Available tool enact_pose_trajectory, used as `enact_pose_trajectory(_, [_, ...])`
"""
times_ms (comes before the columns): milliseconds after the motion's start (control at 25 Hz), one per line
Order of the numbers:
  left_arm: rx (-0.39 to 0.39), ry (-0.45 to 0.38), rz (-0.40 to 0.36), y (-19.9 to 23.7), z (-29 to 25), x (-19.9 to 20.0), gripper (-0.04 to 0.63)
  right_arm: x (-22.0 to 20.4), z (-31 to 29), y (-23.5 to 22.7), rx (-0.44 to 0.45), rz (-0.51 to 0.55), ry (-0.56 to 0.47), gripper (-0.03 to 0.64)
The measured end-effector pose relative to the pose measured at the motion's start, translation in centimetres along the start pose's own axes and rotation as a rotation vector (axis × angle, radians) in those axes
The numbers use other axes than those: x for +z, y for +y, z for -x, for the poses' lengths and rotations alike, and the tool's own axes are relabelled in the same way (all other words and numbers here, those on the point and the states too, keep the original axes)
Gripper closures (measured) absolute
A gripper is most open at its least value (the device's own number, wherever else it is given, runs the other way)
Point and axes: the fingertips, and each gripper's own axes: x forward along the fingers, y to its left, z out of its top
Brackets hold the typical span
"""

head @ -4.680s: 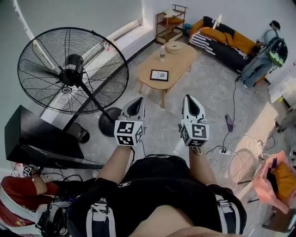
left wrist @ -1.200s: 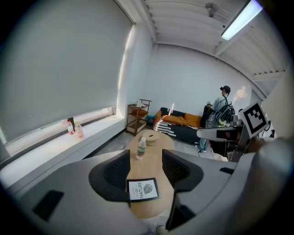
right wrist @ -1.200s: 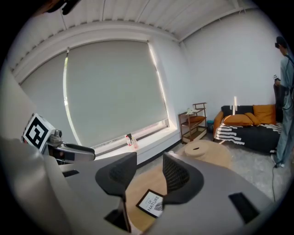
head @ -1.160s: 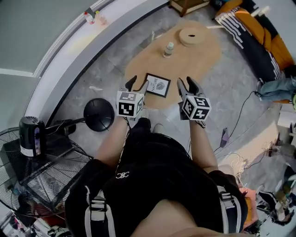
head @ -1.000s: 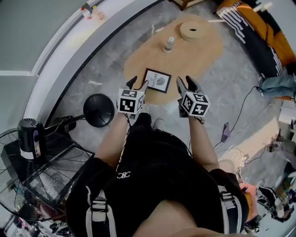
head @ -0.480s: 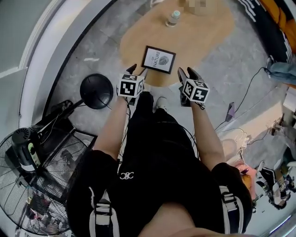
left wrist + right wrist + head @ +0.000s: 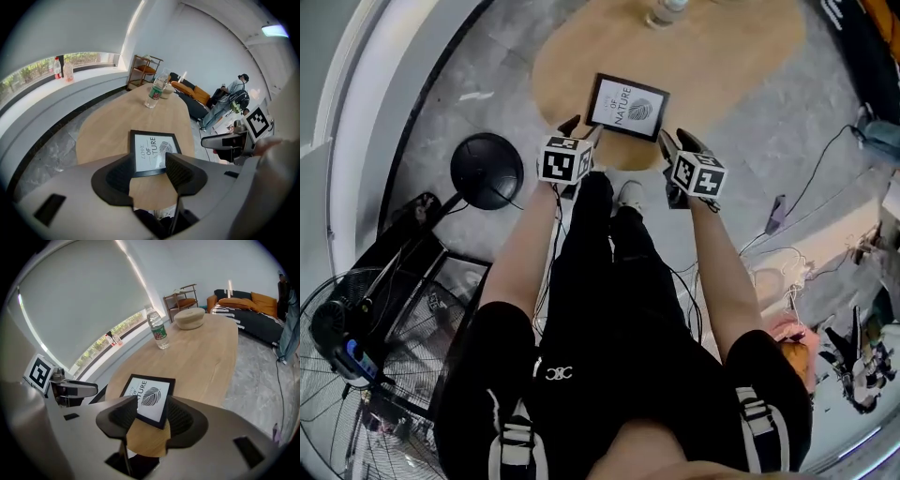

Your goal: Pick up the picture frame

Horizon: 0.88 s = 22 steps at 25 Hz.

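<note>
Left gripper (image 7: 583,128) and right gripper (image 7: 675,141) hang wide-jawed and empty just short of the picture frame (image 7: 627,106), which lies flat near the closest edge of the wooden surface (image 7: 722,56). Lying flush, the thin frame could skid away if a jaw merely shoves its rim. A water bottle (image 7: 158,331) and a round woven dish (image 7: 189,318) stand well beyond, blocking nothing.

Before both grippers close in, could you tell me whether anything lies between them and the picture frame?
Nothing visible does. The picture frame lies flat by the near edge of the table, just ahead of the open left gripper and right gripper. The bottle stands farther back, beyond the frame.
</note>
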Motion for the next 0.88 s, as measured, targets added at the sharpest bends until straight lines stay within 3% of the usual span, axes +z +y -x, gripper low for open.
enact_pose_trajectory(360, [0.01,0.001,0.028,2.9,-6.2,-0.5,0.368,-0.8,-6.9,-3.1,-0.04,-0.011,0.019,0.411])
enact_pose_trajectory(640, [-0.001,0.009,0.035,3.7,-9.1,-0.7,0.371,-1.2,-9.2,-3.9,-0.028,-0.058,0.038,0.456])
enact_pose_trajectory(880, [-0.005,0.023,0.055,4.2,-10.3,-1.2,0.392,-1.6,-9.9,-4.1,-0.068,-0.046,0.04,0.473])
